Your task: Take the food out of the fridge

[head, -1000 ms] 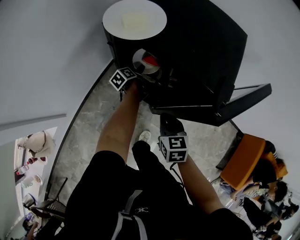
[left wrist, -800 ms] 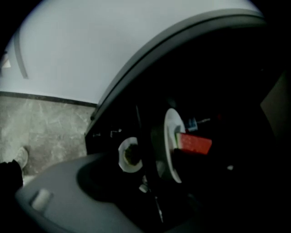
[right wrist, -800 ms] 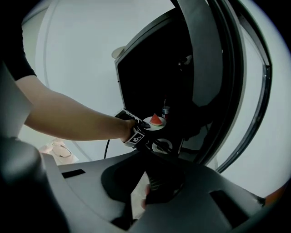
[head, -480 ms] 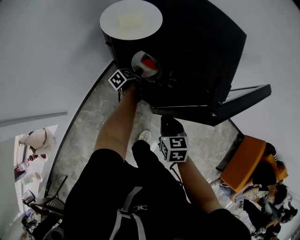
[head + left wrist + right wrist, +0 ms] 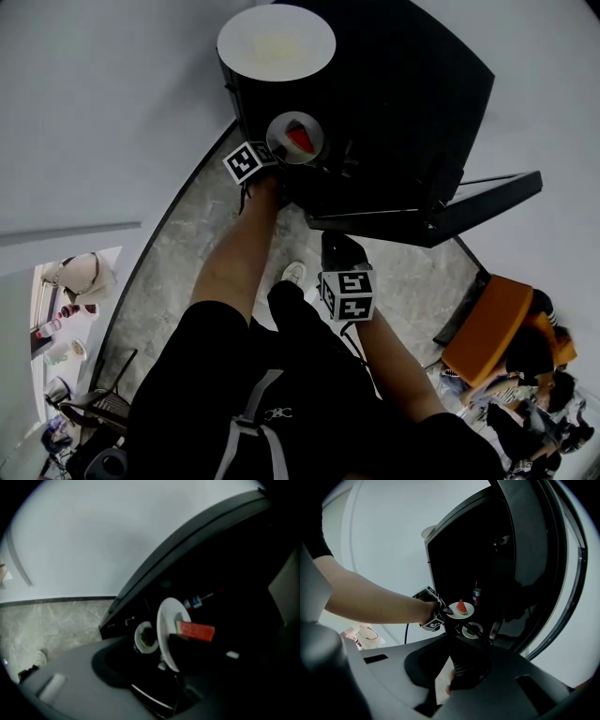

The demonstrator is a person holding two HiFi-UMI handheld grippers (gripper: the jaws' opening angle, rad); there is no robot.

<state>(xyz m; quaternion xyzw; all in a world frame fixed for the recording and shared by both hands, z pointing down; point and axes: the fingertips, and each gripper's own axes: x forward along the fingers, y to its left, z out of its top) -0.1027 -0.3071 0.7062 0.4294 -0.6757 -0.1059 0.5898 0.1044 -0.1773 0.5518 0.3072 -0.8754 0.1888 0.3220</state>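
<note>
A white plate [image 5: 295, 138] with a red watermelon slice [image 5: 300, 140] sits at the open front of the black fridge [image 5: 394, 84]. My left gripper [image 5: 276, 151] reaches in from the left. Its jaws have just been closing and now pinch the plate's rim. In the left gripper view the plate [image 5: 167, 631] shows edge-on, with the slice [image 5: 196, 631] on it. In the right gripper view the left gripper [image 5: 443, 611] bites the plate [image 5: 461, 609]. My right gripper [image 5: 339, 251] hangs shut and empty, low before the fridge; its jaws [image 5: 464, 667] are together.
A second small plate [image 5: 471, 630] with something green lies on the shelf below, and a bottle [image 5: 477, 594] stands behind. A large white plate [image 5: 277, 42] rests on top of the fridge. The fridge door [image 5: 441, 211] swings open to the right. An orange chair [image 5: 487, 323] and people are at the lower right.
The left gripper's jaws have closed onto the plate's rim. The plate with the watermelon has come slightly out of the fridge toward me. The right gripper has stayed put.
</note>
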